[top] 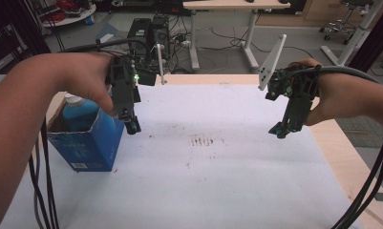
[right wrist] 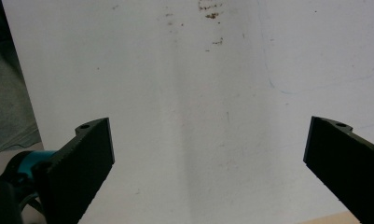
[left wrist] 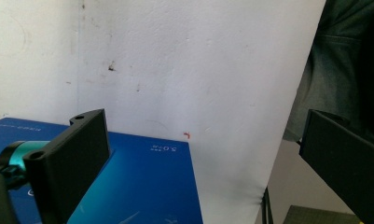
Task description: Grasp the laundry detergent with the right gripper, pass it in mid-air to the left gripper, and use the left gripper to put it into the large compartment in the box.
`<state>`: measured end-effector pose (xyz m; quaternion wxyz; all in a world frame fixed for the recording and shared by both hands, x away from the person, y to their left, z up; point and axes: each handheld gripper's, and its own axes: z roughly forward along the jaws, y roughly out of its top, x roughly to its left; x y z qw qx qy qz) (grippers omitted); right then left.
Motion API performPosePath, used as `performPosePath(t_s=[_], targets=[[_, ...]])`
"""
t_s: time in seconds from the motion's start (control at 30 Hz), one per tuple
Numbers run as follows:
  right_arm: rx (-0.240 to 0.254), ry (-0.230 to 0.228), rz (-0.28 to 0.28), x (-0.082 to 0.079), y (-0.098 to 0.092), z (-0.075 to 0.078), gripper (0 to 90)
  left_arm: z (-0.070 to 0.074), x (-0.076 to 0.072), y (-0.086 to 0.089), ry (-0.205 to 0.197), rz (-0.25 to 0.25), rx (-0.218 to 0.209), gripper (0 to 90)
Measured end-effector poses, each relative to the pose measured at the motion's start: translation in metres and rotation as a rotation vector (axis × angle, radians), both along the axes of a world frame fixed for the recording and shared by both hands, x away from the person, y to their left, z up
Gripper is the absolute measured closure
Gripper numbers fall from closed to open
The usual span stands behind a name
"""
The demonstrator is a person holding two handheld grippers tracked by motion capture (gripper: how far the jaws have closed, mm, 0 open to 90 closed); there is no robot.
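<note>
- The left gripper (top: 130, 125) hangs at the 9 o'clock side of the worktop (top: 218, 181), just beside the right wall of the box (top: 91, 143); in its own view the jaws stand wide apart with nothing between them.
- The box, blue and open-topped, stands upright near the worktop's 9 o'clock edge, with a blue bottle (top: 79, 112) upright inside it, white cap upward.
- The right gripper (top: 281, 130) hovers over the 3 o'clock side, well apart from the box, jaws spread and empty above bare white sheet.
- Judged risk: the left gripper sits beside the box rather than over the bottle, so a straight descent could strike the rim or wall and push the box toward the edge.
- The box looks light; a sideways nudge could tip it with the bottle inside.
- A pinch on the bottle's smooth, rounded shoulder could slip; the neck seems the surer place.
- The cables (top: 41, 191) at 7 o'clock trail close to the box and could drag it when the arm swings.
</note>
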<state>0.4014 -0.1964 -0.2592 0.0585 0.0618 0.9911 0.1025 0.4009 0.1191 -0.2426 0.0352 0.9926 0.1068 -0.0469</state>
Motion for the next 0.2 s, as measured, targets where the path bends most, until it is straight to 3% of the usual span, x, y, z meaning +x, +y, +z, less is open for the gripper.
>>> performPosePath(t_s=[0.2], targets=[[-0.002, 0.001, -0.006, -0.0001, 0.0003, -0.0006, 0.7, -0.0024, 0.0011, 0.0003, -0.002, 0.005, 0.01, 1.6]])
